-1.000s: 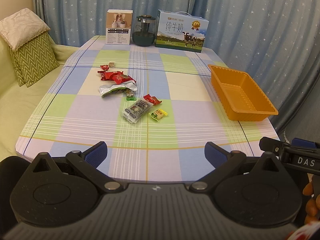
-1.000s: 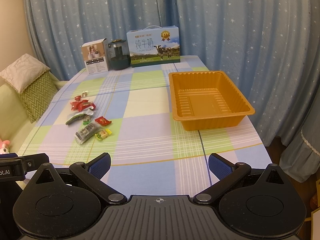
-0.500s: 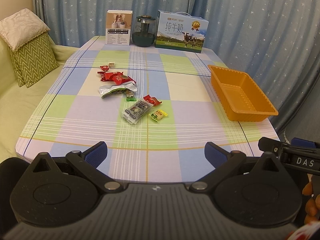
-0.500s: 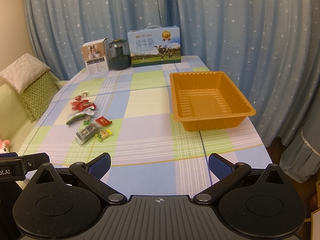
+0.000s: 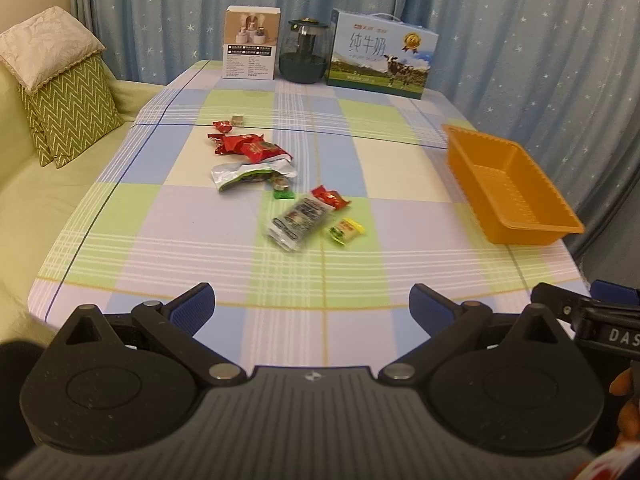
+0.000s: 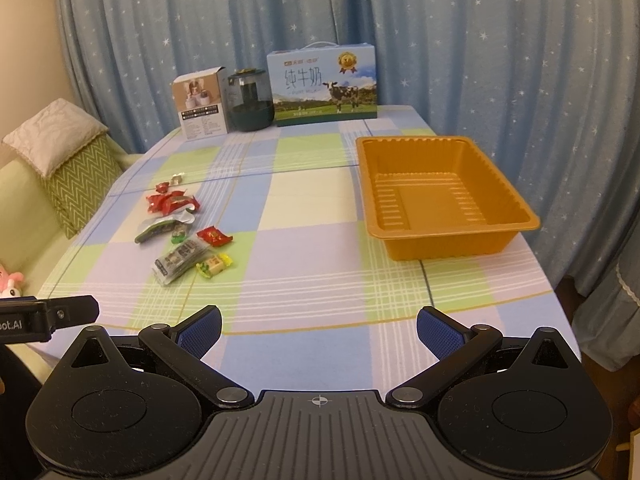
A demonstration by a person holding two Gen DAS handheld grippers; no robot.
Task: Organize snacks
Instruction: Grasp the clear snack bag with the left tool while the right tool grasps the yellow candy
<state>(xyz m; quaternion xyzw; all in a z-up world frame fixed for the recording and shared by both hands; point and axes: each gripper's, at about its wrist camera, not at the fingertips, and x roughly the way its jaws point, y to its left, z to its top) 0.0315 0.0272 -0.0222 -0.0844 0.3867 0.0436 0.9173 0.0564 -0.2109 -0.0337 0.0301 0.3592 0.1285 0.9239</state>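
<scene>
I hold both tools low at the near edge of the checked table [image 5: 160,216]. My left gripper [image 5: 311,307] stands spread wide with nothing between its blue pads, and my right gripper [image 6: 318,328] is just as wide and just as empty.

The snacks lie scattered ahead of my left gripper, slightly to its left. Closest is a clear grey-printed packet [image 5: 298,221], with a small yellow-green candy [image 5: 345,231] just beside it on the right and a red-wrapped candy [image 5: 330,197] at its far corner. Further off lie a silver-and-green pouch [image 5: 250,173], a red packet [image 5: 250,146] and two tiny sweets beyond. The orange tray [image 6: 496,236], empty, sits ahead of my right gripper to its right, well apart from the pile.

I judge all of these light, thin and crinkly; film wrappers will likely slide on the cloth and buckle under pressure. I would pinch the small candies across their firm middles, not the twisted ends, and take the flat packets by a sealed edge.
</scene>
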